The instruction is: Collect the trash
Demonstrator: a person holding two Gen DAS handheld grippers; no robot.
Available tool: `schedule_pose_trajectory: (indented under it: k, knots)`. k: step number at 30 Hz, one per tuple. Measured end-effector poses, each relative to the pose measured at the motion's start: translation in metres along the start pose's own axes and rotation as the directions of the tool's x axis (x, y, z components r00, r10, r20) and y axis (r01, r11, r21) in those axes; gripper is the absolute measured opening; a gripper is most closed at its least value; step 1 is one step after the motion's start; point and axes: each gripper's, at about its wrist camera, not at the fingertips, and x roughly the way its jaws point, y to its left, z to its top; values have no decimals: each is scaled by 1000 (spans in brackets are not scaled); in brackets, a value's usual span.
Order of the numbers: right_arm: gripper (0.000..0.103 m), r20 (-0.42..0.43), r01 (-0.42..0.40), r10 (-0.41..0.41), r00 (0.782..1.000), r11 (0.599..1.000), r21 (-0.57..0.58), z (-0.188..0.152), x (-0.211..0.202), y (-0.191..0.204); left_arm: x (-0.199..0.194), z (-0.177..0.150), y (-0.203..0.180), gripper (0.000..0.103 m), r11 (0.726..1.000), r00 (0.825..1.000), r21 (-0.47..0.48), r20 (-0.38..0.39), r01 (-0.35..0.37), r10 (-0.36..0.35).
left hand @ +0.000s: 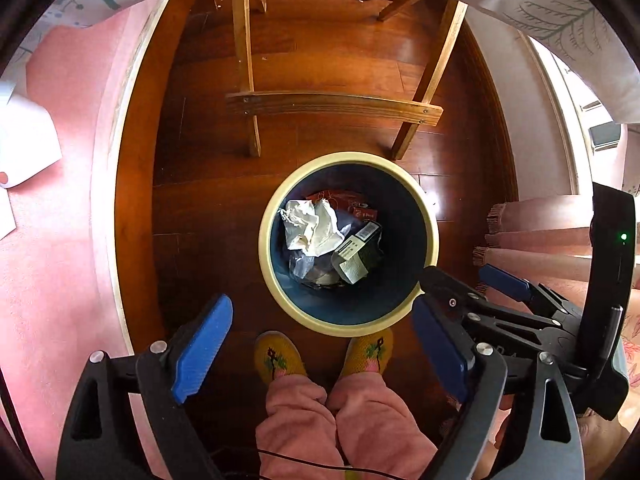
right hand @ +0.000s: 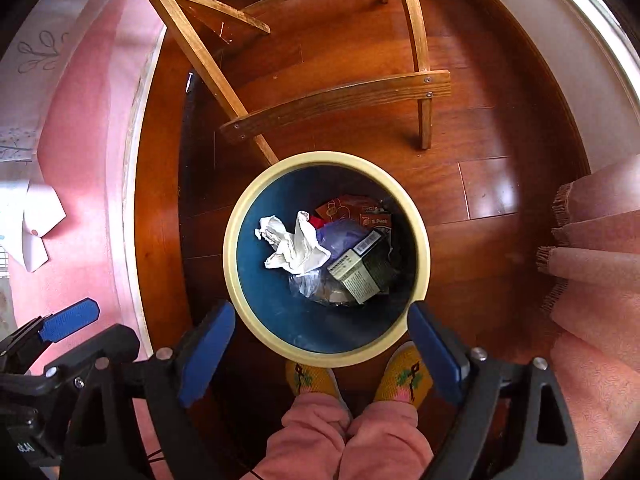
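Observation:
A round bin with a cream rim [left hand: 280,292] and blue inside stands on the wooden floor below both grippers; it also shows in the right wrist view [right hand: 248,320]. Inside lie crumpled white paper [left hand: 310,228] [right hand: 294,248], a dark box with labels [left hand: 356,256] [right hand: 362,270], clear plastic [right hand: 310,284] and a red packet [right hand: 348,208]. My left gripper [left hand: 324,344] is open and empty above the bin's near edge. My right gripper [right hand: 320,344] is open and empty too, beside the left one; it shows in the left wrist view [left hand: 464,296].
A wooden chair frame [left hand: 332,104] [right hand: 332,98] stands just beyond the bin. A pink tablecloth [left hand: 52,280] hangs at the left, with white paper [left hand: 24,144] on it. Pink corrugated cushions [right hand: 592,240] lie at the right. The person's feet in yellow slippers [right hand: 316,376] are next to the bin.

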Motion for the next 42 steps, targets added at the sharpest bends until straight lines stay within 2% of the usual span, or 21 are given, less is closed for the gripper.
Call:
schedule_pose_trajectory:
  k: [4,9,15,21,25,29,35,42]
  knots:
    - [89,8,7,-7,1000,1000,-14,-1,-11,5,-9,0,6,90,1000,1000,-18,9,-7,7]
    - [89,15,25,-25,1000,1000,-14,-4,-36,13,-39,0,8,90,1000,999,-30,38,-6,7]
    - [89,47,17,-16,999,1000,-12,-7,-91,27,-103,-1,3,90,1000,994,-11,106,16,-15]
    - [89,81,-11,12,997,1000,-12,-6,-158,45,-179,-2,-4,90,999,981,8,189,34,-35]
    - [89,101,-37,40,994,999,-31,-3,-205,57,-227,-4,-10,90,1000,969,17,245,17,-21]
    - [89,138,-58,66,988,996,-66,-3,-253,69,-277,-6,-18,90,1000,952,15,305,17,-21]
    - [89,221,-55,85,972,989,-140,-3,-324,85,-352,-6,-33,90,1000,908,20,419,4,-12]
    - [89,373,-31,95,923,984,-176,-1,-405,97,-417,-9,-54,90,999,844,35,537,-31,7]
